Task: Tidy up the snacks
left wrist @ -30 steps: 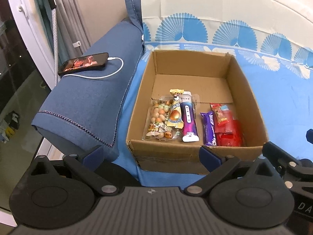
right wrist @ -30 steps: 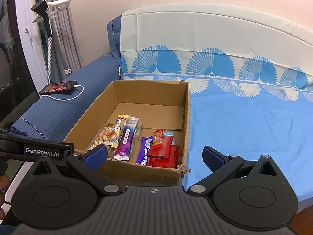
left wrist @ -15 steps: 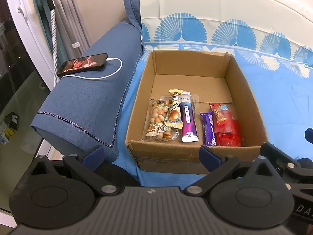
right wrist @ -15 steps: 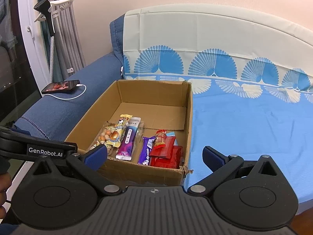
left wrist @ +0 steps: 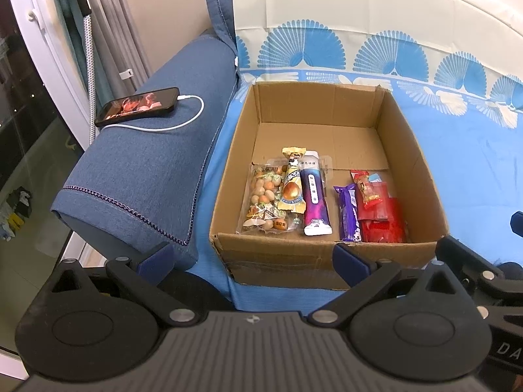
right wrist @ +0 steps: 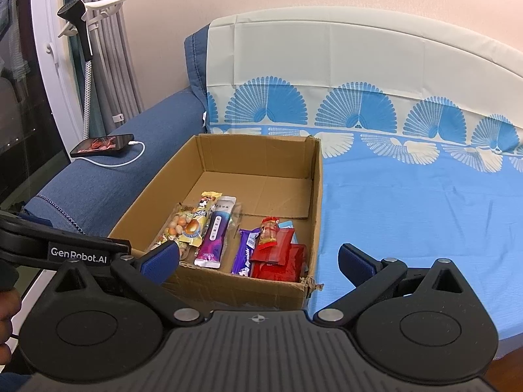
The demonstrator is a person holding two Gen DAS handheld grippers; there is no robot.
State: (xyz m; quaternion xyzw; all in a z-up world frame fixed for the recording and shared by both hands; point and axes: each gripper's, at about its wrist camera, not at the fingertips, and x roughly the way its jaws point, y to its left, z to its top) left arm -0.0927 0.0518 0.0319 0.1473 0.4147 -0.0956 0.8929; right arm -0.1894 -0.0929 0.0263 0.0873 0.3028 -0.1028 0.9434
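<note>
Left gripper [left wrist: 253, 256] level, jaws wide apart, empty. Right gripper [right wrist: 258, 259] same: spread, holding nothing. Both side by side, pointing forward.

The cardboard box [left wrist: 327, 254] is open at the top, so its inside can be reached from above. The far half of its floor is bare. The near half is filled by snack packs [left wrist: 313, 196] laid side by side. Four tall walls are stood around them, and the near wall is right in front of the left claw [left wrist: 253, 258]. On the left, the way is blocked by the blue sofa arm [left wrist: 147, 170], where a phone [left wrist: 137, 106] and its cable [left wrist: 183, 121] are laid. To the right of the box, the blue sheet [right wrist: 418, 215] is left free.
</note>
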